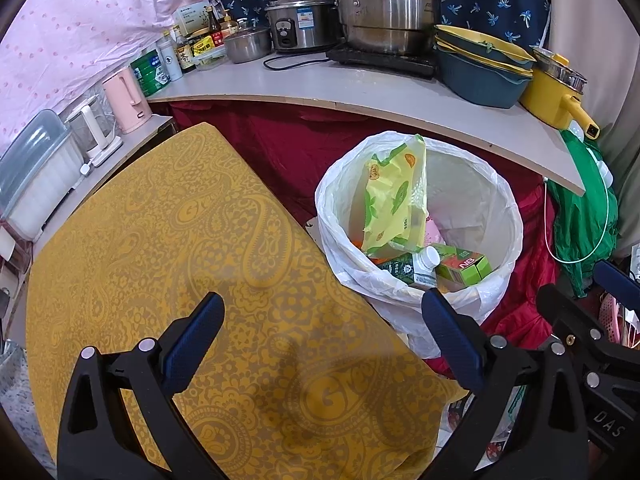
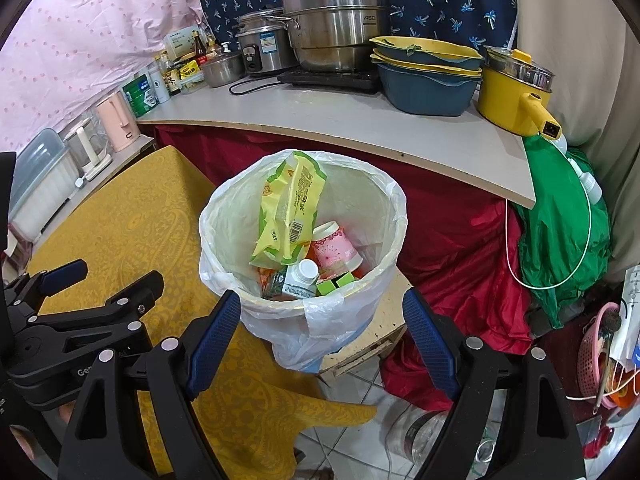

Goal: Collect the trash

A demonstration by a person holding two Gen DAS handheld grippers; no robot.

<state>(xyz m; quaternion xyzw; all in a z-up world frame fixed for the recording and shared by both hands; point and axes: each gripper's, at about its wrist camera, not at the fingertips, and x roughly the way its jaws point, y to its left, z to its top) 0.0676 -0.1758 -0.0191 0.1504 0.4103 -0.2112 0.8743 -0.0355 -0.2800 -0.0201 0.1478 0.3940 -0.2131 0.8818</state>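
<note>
While both grippers [image 1: 322,308] [image 2: 320,308] gape empty, only right view shows pink cup [image 2: 334,246] in bin [image 2: 394,216].

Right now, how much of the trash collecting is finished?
Done: wrapper, cup, bottle and green carton lie in the lined bin. In hand: nothing; the left tool and right tool are open. Left: no trash shows on the yellow cloth.
</note>
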